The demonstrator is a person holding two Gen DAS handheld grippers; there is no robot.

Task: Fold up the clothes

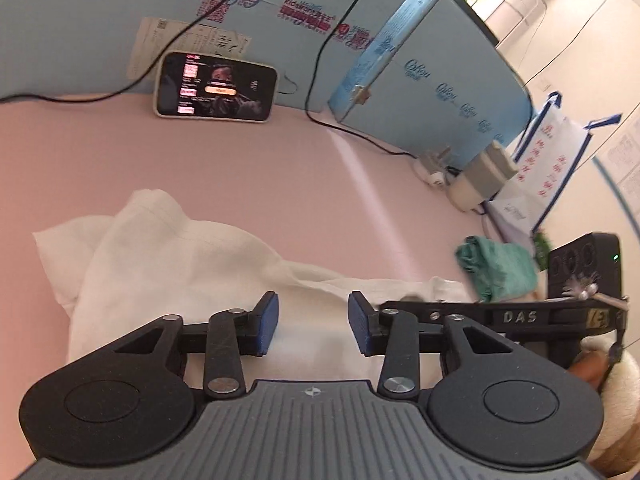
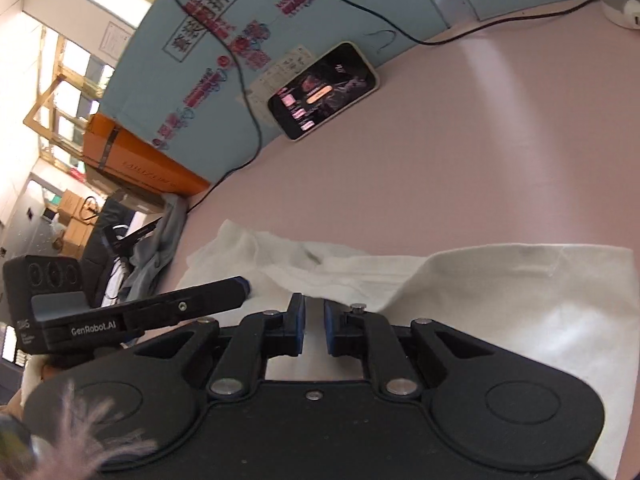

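White garment, one, lies rumpled on the pink table below my two grippers: left gripper spread and empty, right gripper narrowly parted, pinching nothing.

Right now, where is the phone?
The phone leans on its side against the blue cardboard wall at the table's far edge, beyond the white garment; upper left in the left wrist view.

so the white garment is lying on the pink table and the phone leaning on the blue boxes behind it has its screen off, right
Not quite: the phone has its screen on, showing bright images and an orange button. Both wrist views show this, the left wrist view most clearly. The rest holds: the white garment lies on the pink table, and the phone leans against the blue boxes behind it.
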